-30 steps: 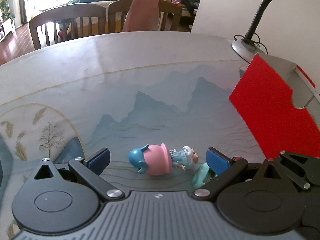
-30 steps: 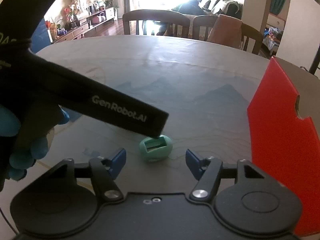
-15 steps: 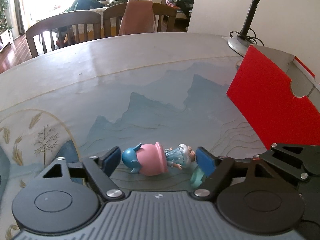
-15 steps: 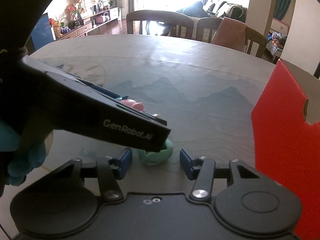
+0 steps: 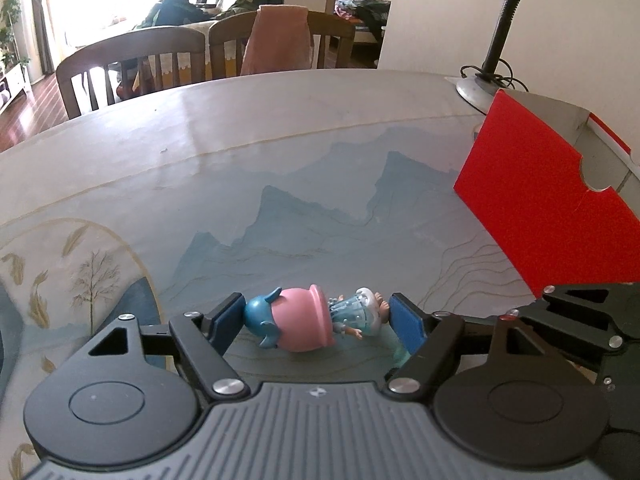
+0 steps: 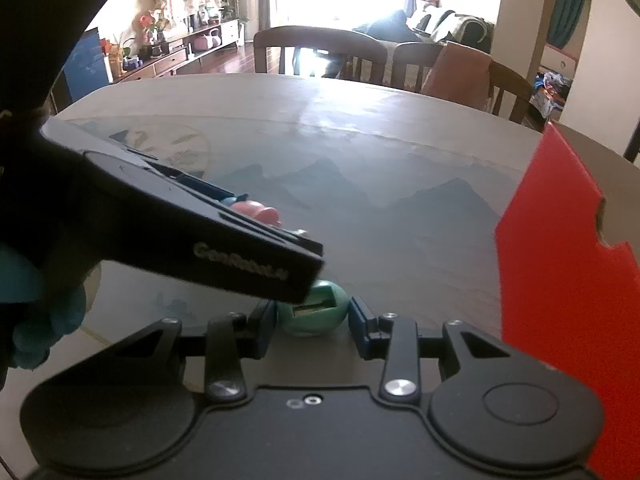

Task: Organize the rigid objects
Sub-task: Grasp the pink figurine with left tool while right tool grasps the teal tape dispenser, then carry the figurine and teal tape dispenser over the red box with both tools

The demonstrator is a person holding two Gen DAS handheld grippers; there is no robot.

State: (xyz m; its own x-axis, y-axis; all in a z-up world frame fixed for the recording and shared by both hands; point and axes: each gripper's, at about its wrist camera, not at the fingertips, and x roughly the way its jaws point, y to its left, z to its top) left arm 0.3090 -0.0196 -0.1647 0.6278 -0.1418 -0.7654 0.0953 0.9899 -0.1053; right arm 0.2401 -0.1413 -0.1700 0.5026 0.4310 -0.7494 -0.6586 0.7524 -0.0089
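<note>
Both tongs closing in since a second ago; pickup of both toys looking close.

Left tongs (image 5: 316,318): narrowed, now bracketing doll figurine (image 5: 308,322) lying on table (image 5: 280,160); pads at both ends, firm clench not certain.

Right tongs (image 6: 312,320): closing around green egg toy (image 6: 314,312); small gap showing, not yet gripping.

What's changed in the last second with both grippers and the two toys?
The left gripper has closed onto the figurine, pads at both ends. The right gripper has been closing around the green egg; contact is unclear. Both toys stay on the table, red box unmoved.
</note>
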